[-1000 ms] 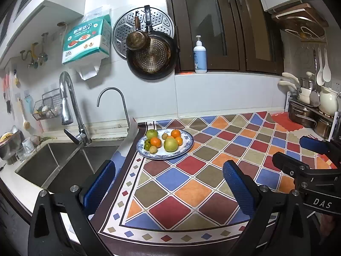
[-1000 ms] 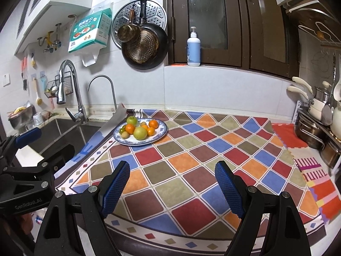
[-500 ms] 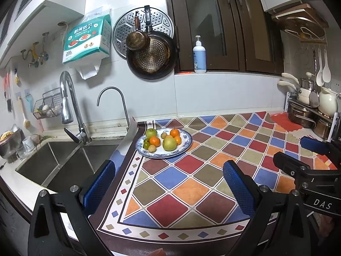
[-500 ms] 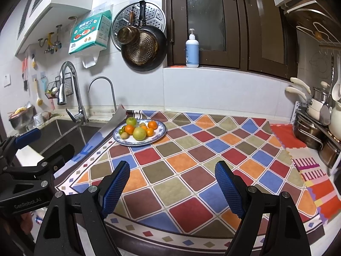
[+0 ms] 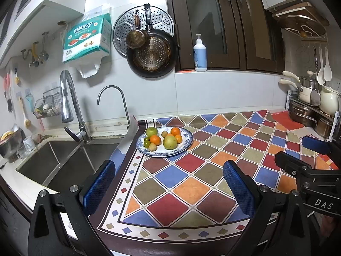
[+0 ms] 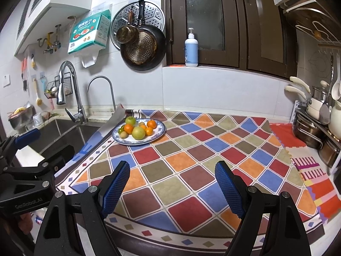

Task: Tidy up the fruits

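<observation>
All the fruits (image 5: 163, 139) are being kept on the plate (image 5: 187, 145) at the surface's far left. Both the left gripper (image 5: 168, 188) and right gripper (image 6: 172, 186) are being held apart, empty, well short of it. Sorted or awaiting sorting cannot be judged.

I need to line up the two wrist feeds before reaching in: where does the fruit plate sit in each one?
Left wrist: the fruit plate is just left of centre, beyond the open left gripper, beside the sink.
Right wrist: the fruit plate is left of centre, above the open right gripper.
Shared landmark: the soap bottle on the ledge.
</observation>
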Demonstrator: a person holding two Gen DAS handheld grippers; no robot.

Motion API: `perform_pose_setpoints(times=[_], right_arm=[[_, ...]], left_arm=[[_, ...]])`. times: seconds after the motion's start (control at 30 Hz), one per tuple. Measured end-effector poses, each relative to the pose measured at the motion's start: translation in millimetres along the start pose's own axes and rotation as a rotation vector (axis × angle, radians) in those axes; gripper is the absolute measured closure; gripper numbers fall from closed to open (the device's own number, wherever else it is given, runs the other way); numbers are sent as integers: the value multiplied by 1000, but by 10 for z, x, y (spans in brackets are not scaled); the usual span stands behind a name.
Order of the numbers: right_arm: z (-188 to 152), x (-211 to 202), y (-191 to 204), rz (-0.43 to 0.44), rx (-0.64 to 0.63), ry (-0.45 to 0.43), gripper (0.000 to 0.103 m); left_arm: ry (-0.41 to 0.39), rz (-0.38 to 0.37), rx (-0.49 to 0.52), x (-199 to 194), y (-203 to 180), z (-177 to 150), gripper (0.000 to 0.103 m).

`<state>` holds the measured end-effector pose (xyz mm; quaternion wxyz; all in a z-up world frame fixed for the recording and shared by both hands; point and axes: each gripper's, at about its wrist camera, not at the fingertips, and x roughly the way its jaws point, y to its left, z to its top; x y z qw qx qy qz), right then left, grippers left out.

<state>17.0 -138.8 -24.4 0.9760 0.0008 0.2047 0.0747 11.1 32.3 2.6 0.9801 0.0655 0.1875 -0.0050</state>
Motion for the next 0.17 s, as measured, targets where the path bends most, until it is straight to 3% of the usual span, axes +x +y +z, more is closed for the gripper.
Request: perform_pose_setpoints(times=[0.17], right_arm=[[-36,12,-40,-1,4,7,21]], left_arm=[[9,-4,0,39,8,0,0]])
